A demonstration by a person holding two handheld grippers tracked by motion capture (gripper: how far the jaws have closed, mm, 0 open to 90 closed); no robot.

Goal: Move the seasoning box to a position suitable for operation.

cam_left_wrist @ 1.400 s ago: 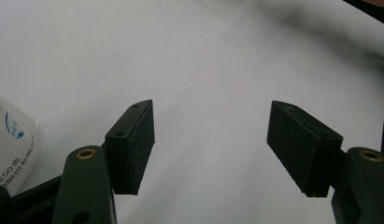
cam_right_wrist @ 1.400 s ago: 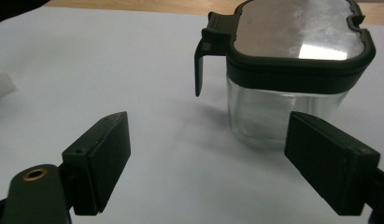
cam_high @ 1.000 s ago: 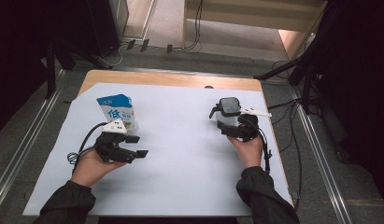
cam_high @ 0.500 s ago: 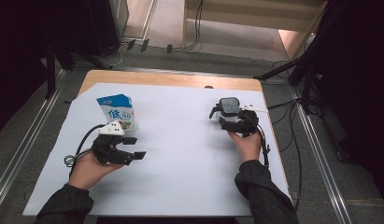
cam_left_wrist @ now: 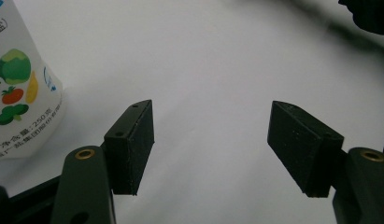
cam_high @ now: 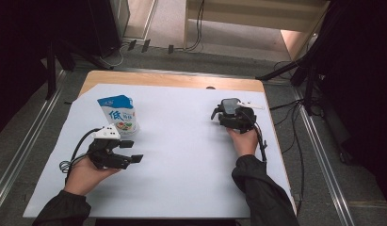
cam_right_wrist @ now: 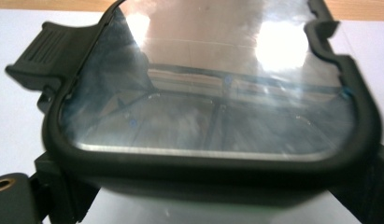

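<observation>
1. Since a second ago the right gripper (cam_high: 231, 113), in the right half of the high view, has slid a little toward the upper left of the frame, carrying the lidded box (cam_high: 230, 105) with it. The left gripper (cam_high: 130, 150) and the pouch (cam_high: 118, 114) sit where they were.
2. In the right gripper view the box (cam_right_wrist: 213, 88) sits close against the camera with its clear lid and dark rim, and the jaw mounts flank it at both lower corners. It looks gripped; in the high view it rides in front of the hand above the white sheet (cam_high: 181, 155).
3. The left gripper (cam_left_wrist: 213, 144) has its jaws wide apart with nothing between them. The pouch (cam_left_wrist: 21, 79) stands at the upper left of that view, beside the near jaw, not touching it.
4. My reading: the box is being carried toward the middle of the sheet, while the left hand waits by the pouch.
5. Count: one pouch, upright at left centre; one lidded box; two grippers; one white sheet on one wooden table (cam_high: 172, 79).
</observation>
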